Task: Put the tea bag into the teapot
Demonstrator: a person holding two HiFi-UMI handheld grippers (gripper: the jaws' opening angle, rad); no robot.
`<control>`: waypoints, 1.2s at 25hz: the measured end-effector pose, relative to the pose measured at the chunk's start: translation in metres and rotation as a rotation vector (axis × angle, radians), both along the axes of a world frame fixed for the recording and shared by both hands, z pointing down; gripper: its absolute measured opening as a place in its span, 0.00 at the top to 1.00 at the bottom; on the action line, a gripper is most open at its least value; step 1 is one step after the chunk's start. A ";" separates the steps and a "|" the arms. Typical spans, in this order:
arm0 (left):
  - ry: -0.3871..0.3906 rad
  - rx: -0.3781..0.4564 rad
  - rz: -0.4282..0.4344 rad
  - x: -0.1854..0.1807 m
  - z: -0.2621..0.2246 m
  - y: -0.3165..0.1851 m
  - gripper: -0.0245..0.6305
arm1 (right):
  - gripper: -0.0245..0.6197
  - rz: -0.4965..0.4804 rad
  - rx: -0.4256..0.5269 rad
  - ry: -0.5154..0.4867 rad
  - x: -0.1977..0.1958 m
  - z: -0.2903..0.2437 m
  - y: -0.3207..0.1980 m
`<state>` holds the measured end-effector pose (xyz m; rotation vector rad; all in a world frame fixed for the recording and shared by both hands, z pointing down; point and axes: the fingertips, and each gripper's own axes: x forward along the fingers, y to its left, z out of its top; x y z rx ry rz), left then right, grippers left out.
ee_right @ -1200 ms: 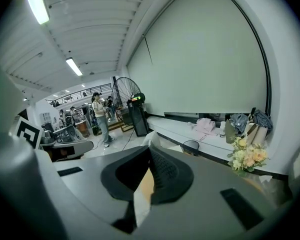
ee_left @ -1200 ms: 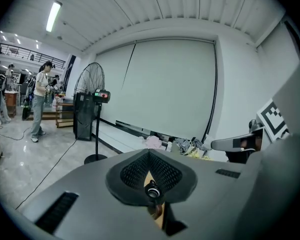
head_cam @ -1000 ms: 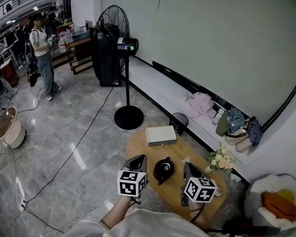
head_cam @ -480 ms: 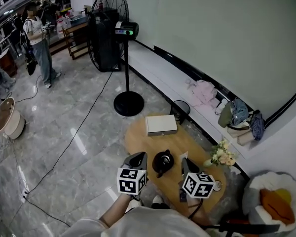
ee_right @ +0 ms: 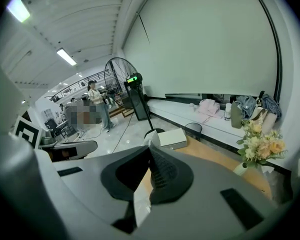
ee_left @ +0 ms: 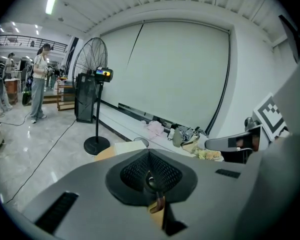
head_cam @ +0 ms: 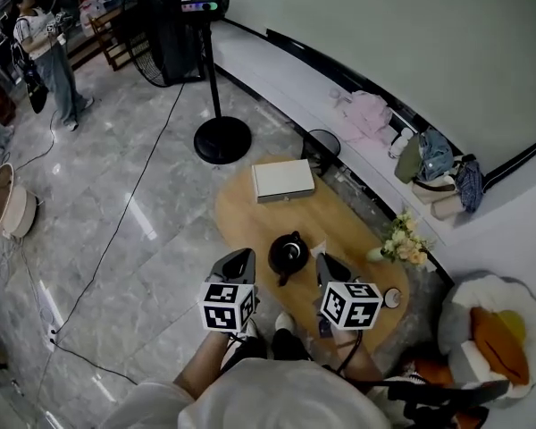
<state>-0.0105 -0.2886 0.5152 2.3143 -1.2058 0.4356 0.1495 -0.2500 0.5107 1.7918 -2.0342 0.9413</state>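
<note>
A black teapot [head_cam: 288, 254] stands on the oval wooden table [head_cam: 247, 223], between my two grippers. My right gripper [head_cam: 322, 262] sits just right of the pot, shut on a white tea bag [head_cam: 321, 248] whose paper pokes past the tips. In the right gripper view the tea bag [ee_right: 140, 202] shows as a white strip pinched between the jaws of my right gripper [ee_right: 151, 149]. My left gripper [head_cam: 239, 262] hovers left of the pot, apart from it. In its own view the left gripper [ee_left: 149, 155] is shut, with only a thin slit showing table colour.
A white box [head_cam: 282, 180] lies at the table's far end. A small vase of flowers [head_cam: 400, 239] stands at the right edge, with a small round object [head_cam: 392, 298] near it. A fan stand [head_cam: 221, 139] and cable are on the floor. A person [head_cam: 46, 56] stands far left.
The head view has tipped further down, so the table sits higher in the picture. Both grippers keep their places on either side of the teapot.
</note>
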 end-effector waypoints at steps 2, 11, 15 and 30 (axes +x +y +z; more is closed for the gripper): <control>-0.004 -0.026 -0.009 -0.004 0.012 0.002 0.94 | 0.91 -0.008 -0.026 -0.001 -0.002 0.011 0.002; -0.035 -0.201 -0.001 -0.002 0.082 0.047 0.94 | 0.91 -0.064 -0.193 -0.040 -0.010 0.081 0.035; -0.050 -0.273 -0.010 -0.006 0.110 0.067 0.94 | 0.91 -0.108 -0.258 -0.058 -0.023 0.109 0.052; -0.049 -0.244 -0.085 -0.014 0.143 0.043 0.94 | 0.91 -0.182 -0.252 -0.071 -0.035 0.135 0.036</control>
